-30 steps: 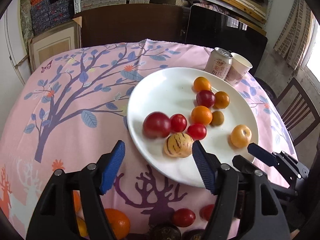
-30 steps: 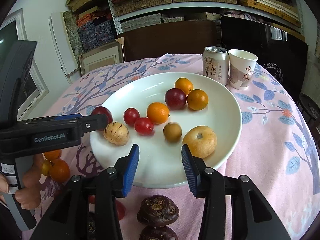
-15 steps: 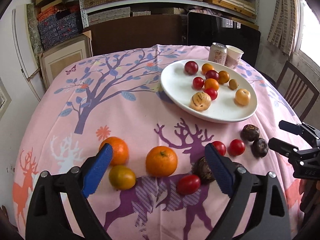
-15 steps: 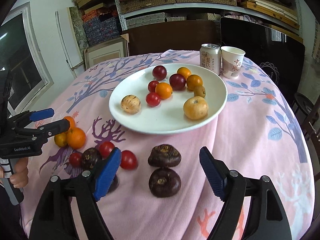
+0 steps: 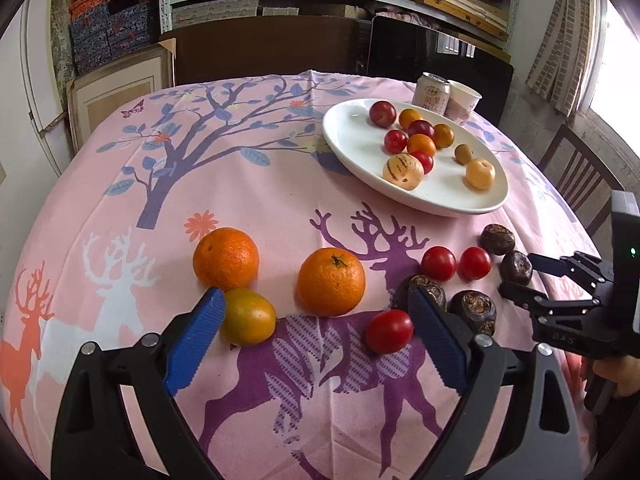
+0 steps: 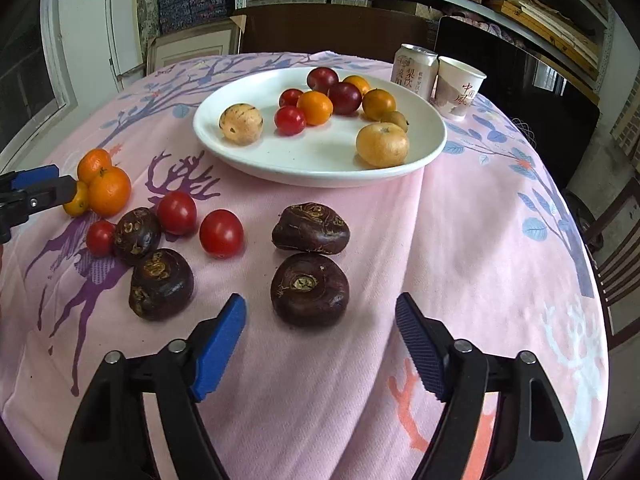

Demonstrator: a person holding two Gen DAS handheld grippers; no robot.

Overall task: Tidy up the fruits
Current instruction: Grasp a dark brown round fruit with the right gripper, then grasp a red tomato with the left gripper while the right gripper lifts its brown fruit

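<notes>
Near the table's front edge, the closing right gripper (image 6: pixel 320 344) (empty; left gripper (image 5: pixel 316 340) wide, empty) should probably straddle the nearest dark chestnut (image 6: pixel 309 289) squarely.

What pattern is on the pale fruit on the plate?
Cream pale fruit with dark purple stripes, clearest in the right wrist view.

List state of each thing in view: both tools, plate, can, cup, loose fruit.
Left tool: open, nothing held.
Right tool: closing, nothing between its pads.
Plate: upright on the cloth, holding fruit.
Can: upright, beside the cup.
Cup: upright; inside not visible.
Oranges: loose on the cloth.
Tomatoes: loose on the cloth.
Dark brown bulbs: loose on the cloth.
</notes>
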